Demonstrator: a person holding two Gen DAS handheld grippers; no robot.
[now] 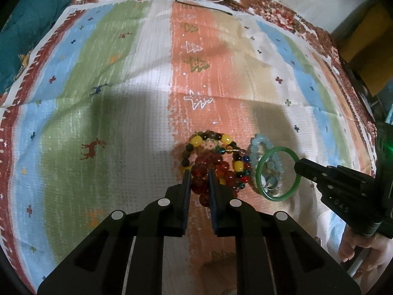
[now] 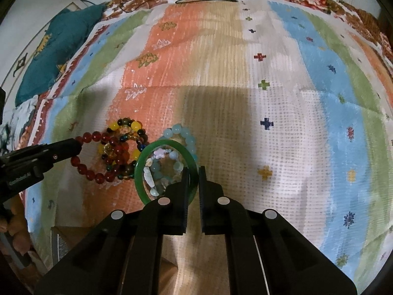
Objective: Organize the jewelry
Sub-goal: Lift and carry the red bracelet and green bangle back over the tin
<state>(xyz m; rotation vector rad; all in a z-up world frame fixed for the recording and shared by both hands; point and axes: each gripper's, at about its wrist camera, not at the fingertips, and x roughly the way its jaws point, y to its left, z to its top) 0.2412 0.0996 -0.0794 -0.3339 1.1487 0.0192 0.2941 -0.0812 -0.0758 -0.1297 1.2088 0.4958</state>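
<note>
A striped patterned bedspread (image 1: 122, 103) is filling both views, and the jewelry is lying bunched together on its orange band, low and a little right of centre in the left wrist view, low and left of centre in the right wrist view. The soft, creased cloth is giving little support, so anything dropped could be sinking into a fold or dragging its neighbours along.

The left gripper (image 1: 199, 172) is holding the red bead bracelet (image 1: 200, 184), its jaws clamped on the beads. This strand is lying over the yellow and dark bead bracelet (image 1: 196, 140) and appears tangled with a small multicoloured strand; lifting could be hauling those up too, or the round beads could be rolling out of the pinch.

The right gripper (image 2: 194, 172) is pinching the rim of the green bangle (image 2: 141, 172), jaws closed on it. The hard, smooth ring could be pivoting or slipping free. The pale blue bead bracelet (image 2: 183, 131) and shell pieces are sitting inside and under the bangle, so they risk being snagged and scattered.
</note>
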